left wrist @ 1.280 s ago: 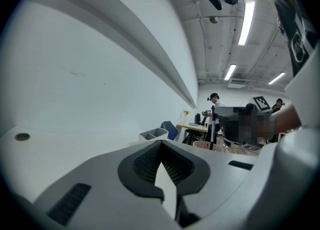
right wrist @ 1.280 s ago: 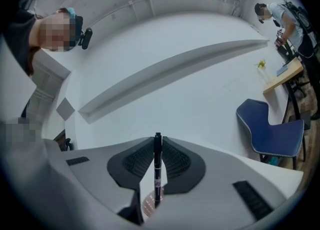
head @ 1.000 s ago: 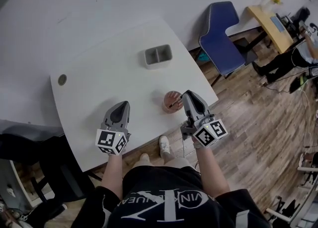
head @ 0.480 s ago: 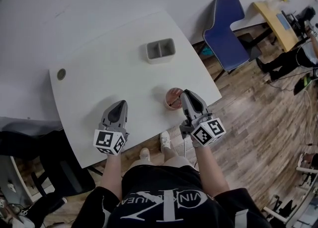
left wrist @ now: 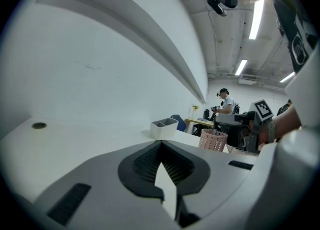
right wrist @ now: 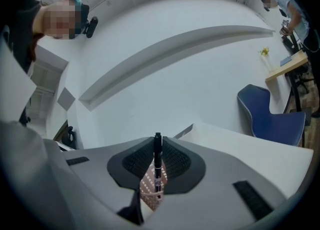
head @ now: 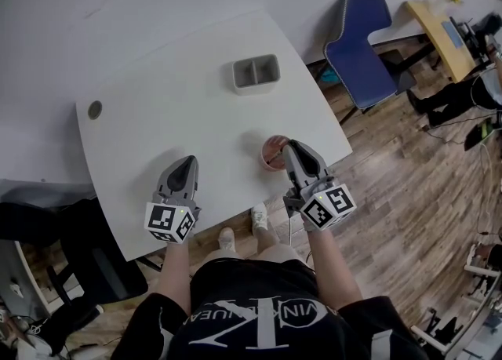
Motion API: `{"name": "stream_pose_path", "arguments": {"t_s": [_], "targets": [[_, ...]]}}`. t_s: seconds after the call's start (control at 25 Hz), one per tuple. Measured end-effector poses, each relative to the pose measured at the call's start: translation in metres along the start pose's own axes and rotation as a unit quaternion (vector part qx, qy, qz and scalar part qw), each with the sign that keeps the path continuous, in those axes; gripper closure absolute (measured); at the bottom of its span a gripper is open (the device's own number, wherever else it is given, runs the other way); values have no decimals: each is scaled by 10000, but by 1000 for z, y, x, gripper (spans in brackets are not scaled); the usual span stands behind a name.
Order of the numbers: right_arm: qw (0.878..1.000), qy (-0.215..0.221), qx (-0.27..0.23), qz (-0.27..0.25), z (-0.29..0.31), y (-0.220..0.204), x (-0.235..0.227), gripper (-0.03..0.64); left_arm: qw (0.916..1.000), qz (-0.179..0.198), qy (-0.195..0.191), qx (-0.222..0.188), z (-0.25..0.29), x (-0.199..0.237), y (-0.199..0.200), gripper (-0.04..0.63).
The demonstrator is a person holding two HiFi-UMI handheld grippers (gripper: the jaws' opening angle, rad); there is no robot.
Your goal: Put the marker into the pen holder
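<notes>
A black marker [right wrist: 158, 161] stands upright between the jaws of my right gripper [right wrist: 157, 146], which is shut on it. Its lower end hangs over the pink mesh pen holder [right wrist: 150, 190]. In the head view the right gripper [head: 290, 150] sits at the near right rim of the pen holder [head: 272, 149], close to the table's front edge. My left gripper [head: 187, 162] hovers over the white table [head: 157, 115] to the left, jaws shut with nothing between them [left wrist: 161, 145]. From the left gripper view the pen holder [left wrist: 213, 140] stands off to the right.
A white two-compartment organiser [head: 256, 74] stands further back on the table. A round cable hole [head: 95, 109] is at the far left corner. A blue chair [head: 365, 33] stands beyond the table's right edge on the wooden floor; a yellow desk [head: 439, 29] is farther right.
The head view has drifted a little, so the table sits slightly higher in frame. Both grippers hold almost the same places; the right one still holds the marker by the pen holder.
</notes>
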State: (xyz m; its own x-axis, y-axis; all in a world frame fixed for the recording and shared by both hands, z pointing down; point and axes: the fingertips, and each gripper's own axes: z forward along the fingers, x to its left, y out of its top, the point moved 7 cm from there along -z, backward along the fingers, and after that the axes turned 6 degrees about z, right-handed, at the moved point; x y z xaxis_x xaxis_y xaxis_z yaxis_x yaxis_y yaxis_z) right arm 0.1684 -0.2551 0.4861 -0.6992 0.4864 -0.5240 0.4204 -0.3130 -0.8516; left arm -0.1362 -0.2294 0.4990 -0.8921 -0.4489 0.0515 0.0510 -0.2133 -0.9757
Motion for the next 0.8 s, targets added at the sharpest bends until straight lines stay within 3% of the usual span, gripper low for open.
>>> {"name": "stream_pose_path", "arguments": {"t_s": [0.2,0.8], "targets": [[9991,40,247,-336,-1,-3,-1,557,10000,2,29,25,0,0,-2,583],[9989,-20,318,-345,-4,-3,-9,557,10000,-39,64,63,-2,1,-5,583]]}}
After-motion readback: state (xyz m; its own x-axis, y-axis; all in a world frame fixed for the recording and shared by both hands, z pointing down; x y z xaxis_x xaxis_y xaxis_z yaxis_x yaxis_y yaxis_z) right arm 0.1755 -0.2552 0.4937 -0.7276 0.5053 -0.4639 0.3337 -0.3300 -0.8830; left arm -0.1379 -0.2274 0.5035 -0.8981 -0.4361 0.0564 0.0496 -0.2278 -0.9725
